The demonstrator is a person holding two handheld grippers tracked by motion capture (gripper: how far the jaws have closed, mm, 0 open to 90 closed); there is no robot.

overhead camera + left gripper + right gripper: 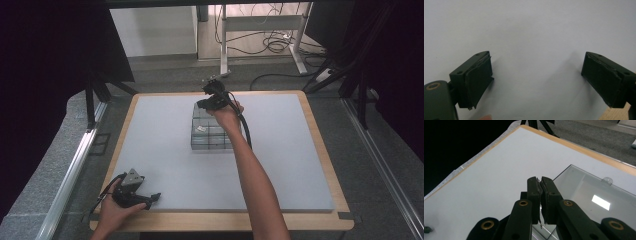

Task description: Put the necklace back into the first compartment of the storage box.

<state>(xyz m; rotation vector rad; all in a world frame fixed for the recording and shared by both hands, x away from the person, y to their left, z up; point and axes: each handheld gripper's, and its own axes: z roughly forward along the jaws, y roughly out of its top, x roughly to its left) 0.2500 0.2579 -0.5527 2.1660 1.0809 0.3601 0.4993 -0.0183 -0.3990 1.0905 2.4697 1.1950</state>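
Note:
A clear plastic box point(210, 136) with inner compartments stands in the middle of the grey table mat point(165, 150). My right gripper point(204, 104) hangs over the box's far left corner, tilted down, with a hand around it. In the right gripper view its jaws point(540, 180) are pressed together just above the box's transparent lid point(586, 192), and I see nothing held between them. My left gripper point(151, 199) rests at the near left corner of the mat. Its jaws point(536, 75) stand wide open over bare mat.
A wooden rim point(320, 150) frames the mat. Beyond the table's far edge are white desk legs and loose cables point(270, 42) on the floor. Dark curtains hang on both sides, and a metal rail point(75, 170) runs along the left.

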